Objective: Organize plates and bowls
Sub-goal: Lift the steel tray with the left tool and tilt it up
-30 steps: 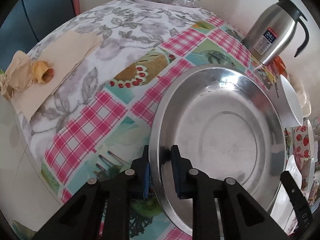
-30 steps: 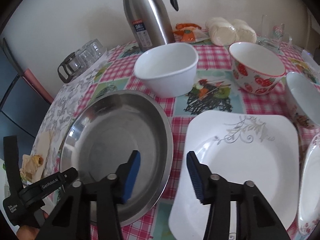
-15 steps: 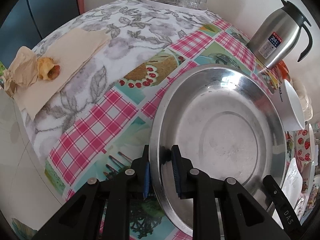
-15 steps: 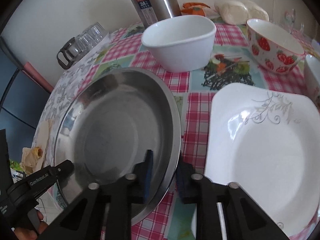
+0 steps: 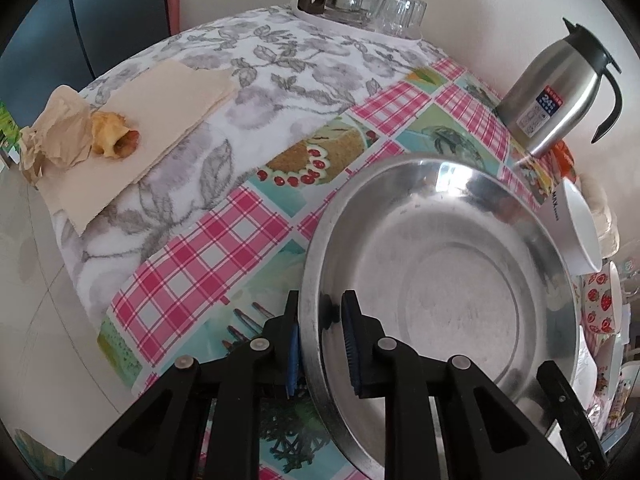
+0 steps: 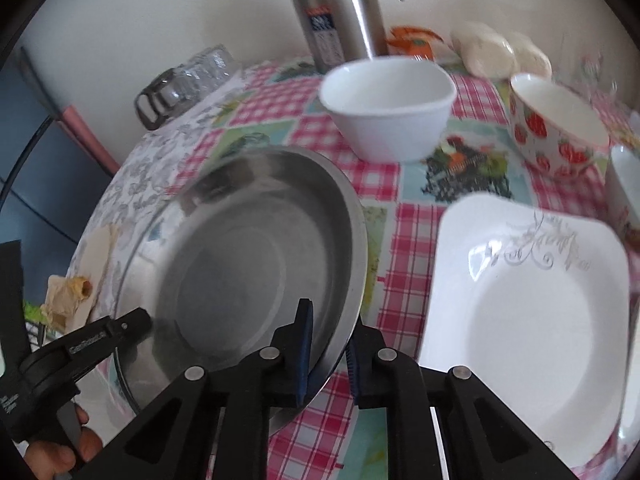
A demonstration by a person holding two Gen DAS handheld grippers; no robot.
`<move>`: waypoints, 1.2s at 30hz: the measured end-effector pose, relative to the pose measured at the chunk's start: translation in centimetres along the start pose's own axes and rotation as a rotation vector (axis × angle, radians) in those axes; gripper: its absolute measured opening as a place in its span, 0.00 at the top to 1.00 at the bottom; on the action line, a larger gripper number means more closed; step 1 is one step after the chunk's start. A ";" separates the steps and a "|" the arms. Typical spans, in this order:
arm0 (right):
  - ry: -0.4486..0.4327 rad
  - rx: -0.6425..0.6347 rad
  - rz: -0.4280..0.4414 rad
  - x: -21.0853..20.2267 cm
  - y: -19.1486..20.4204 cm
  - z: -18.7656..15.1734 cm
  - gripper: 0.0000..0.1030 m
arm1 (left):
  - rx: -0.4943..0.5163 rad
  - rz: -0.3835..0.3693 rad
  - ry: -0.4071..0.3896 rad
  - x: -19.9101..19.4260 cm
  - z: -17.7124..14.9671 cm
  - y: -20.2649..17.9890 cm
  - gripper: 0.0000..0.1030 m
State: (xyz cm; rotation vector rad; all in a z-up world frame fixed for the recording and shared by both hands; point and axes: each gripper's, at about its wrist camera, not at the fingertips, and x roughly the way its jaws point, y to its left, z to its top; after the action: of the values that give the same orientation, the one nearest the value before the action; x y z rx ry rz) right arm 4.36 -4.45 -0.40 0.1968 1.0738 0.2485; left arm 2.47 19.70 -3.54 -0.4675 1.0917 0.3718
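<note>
Now both grippers clamp the round stainless-steel plate [image 5: 440, 296] – rim pinched, right side tilted up
Left gripper [image 5: 320, 344] and right gripper [image 6: 328, 344] closed on opposite rims, over the pink-checked tablecloth [image 5: 208, 256]

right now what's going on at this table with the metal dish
A person is handling the steel plate with both tools at once. The left tool is clamped on its near rim, and the right tool grips the opposite edge, beside the white square plate. The steel plate looks tilted, its right edge raised off the tablecloth. A white bowl and a strawberry bowl stand behind, untouched.
</note>
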 end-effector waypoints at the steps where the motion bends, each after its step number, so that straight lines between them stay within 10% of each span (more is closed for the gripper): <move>1: -0.009 0.002 0.010 -0.4 0.0 0.0 0.84 | -0.001 -0.004 -0.005 -0.2 -0.2 0.0 0.80; 36: -0.124 0.043 -0.020 -9.0 -9.8 -0.2 0.80 | 0.241 -0.105 -0.117 -5.9 -5.6 -10.8 0.80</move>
State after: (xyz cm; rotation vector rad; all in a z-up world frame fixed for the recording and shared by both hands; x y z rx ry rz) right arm 1.14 -16.44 4.38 0.2369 0.9583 0.1933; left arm 1.24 7.26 1.61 -0.2842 0.9794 0.1699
